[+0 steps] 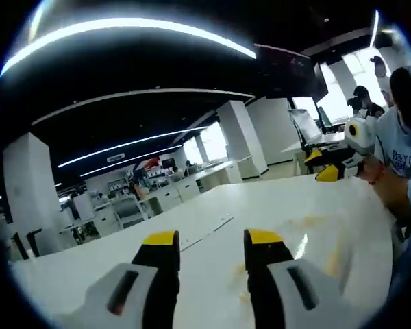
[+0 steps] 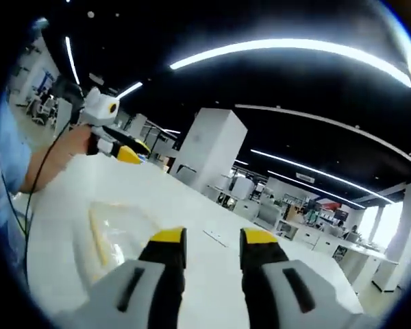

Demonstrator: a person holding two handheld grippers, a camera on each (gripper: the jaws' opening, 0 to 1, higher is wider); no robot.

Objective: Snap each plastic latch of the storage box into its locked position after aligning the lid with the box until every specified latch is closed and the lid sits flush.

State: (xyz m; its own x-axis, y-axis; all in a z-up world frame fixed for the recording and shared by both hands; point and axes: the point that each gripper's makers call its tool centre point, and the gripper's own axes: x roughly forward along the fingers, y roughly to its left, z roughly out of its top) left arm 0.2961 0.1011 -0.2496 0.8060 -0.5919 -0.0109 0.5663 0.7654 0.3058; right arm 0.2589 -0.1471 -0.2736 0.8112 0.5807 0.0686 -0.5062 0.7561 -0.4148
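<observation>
On the white counter [image 1: 212, 205], open-plan office: both views are held low and level, looking out over the surface toward desks and pillars.

Left gripper [image 1: 212, 240]: jaws are parted, with bare counter seen through the gap; nothing is gripped. It is also seen in the right gripper view [image 2: 113, 147], held up in a hand at far left, above the counter's far side.

Right gripper [image 2: 212, 238]: jaws are spread and empty, tips over the counter. It is also seen in the left gripper view [image 1: 342, 168], at far right, beside a person's sleeve.

Storage box [image 2: 116, 236]: a clear plastic shape with a yellowish edge is seen low on the counter, just left of the right gripper's jaws and near them. Whether this is lid, box or both cannot be told; no latch can be made out. In the left gripper view the same thing is taken to be the faint yellowish sheen [image 1: 322, 236] just right of the jaws.

Task stage: judged not begun on the latches; neither gripper touches the box.

Risk: clear plastic is poorly read against white, so a jaw could be brought down on the lid's face rather than a latch, and the light box pushed along the counter.

Risk: if a latch is pressed before the lid is seated, one corner could be left proud.
</observation>
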